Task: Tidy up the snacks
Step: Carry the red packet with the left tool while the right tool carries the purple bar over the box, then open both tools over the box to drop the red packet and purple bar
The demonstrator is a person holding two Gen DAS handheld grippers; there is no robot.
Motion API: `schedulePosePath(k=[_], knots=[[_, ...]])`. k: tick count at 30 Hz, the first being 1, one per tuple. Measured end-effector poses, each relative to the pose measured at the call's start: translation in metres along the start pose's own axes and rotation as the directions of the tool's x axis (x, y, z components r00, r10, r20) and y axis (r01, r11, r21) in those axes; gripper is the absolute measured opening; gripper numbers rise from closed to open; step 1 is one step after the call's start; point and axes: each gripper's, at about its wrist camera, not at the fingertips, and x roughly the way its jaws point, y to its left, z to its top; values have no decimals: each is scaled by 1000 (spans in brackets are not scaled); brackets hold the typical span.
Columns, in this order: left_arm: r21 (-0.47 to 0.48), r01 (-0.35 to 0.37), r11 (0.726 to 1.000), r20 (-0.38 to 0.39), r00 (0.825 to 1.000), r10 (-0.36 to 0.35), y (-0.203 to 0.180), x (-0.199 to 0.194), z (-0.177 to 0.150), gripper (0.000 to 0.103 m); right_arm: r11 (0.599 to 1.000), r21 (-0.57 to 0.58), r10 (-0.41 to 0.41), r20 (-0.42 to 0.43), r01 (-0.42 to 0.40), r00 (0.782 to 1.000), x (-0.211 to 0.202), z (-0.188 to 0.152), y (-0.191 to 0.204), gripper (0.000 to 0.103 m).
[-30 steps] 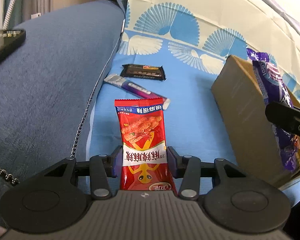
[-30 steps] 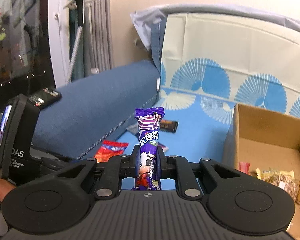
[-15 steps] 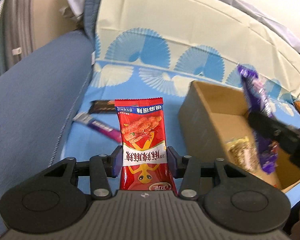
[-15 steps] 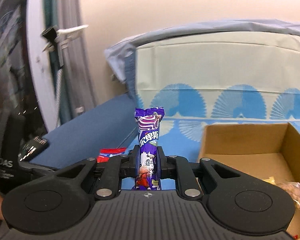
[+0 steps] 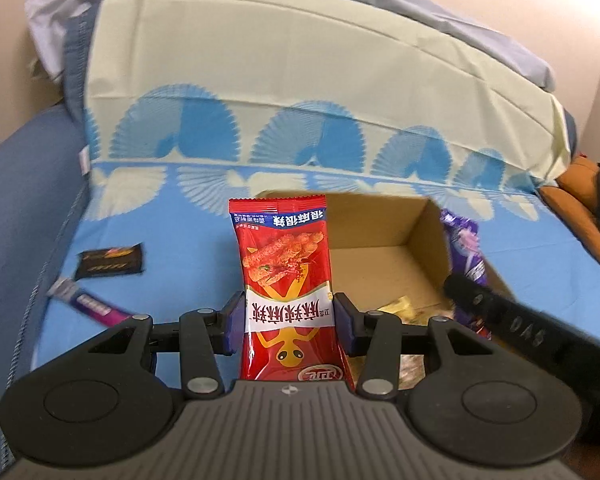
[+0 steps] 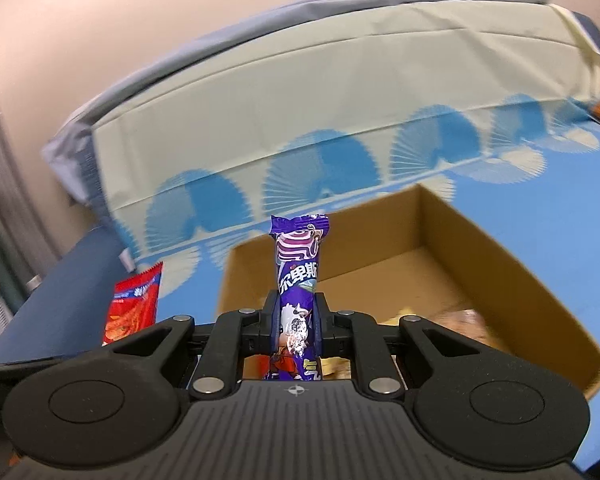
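My left gripper (image 5: 289, 316) is shut on a red snack packet (image 5: 286, 264), which stands upright between the pads in front of the open cardboard box (image 5: 380, 224). In the right wrist view my right gripper (image 6: 297, 322) is shut on a narrow purple snack packet (image 6: 298, 268), held upright over the near part of the cardboard box (image 6: 480, 256). The purple packet (image 5: 462, 248) and the right gripper's black body show at the right of the left wrist view, over the box. The red packet (image 6: 134, 304) peeks in at the left of the right wrist view. Several snacks (image 6: 460, 320) lie in the box.
A black snack packet (image 5: 110, 262) and a purple stick packet (image 5: 84, 300) lie on the blue patterned cover (image 5: 160, 216) left of the box. A dark blue sofa arm (image 5: 16, 208) rises at the left. An orange cushion (image 5: 580, 184) sits at the far right.
Both grippers have swung right and upward with their packets, from beside the sofa arm to the cardboard box. The right gripper has rolled, so the box now tilts in its view.
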Motion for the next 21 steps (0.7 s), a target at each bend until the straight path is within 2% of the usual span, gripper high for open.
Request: schedulePosePath(k=[12, 15, 17, 19, 21], knots=[[38, 50, 998, 2, 999, -50, -40, 16, 12, 51, 998, 35, -56, 19, 55, 998, 1, 5, -16, 16], [31, 50, 998, -1, 999, -50, -42, 18, 15, 55, 996, 37, -82, 7, 81, 997, 2, 5, -18, 20], [24, 56, 998, 8, 998, -56, -40, 16, 15, 58, 993, 52, -105, -4, 105, 994, 5, 5, -22, 27], [29, 54, 998, 9, 998, -55, -37, 14, 13, 58, 991, 65, -112, -12, 113, 994, 5, 4, -26, 38], [29, 53, 998, 4, 999, -53, -33, 12, 9, 58, 991, 60, -117, -15, 118, 993, 6, 3, -27, 40]])
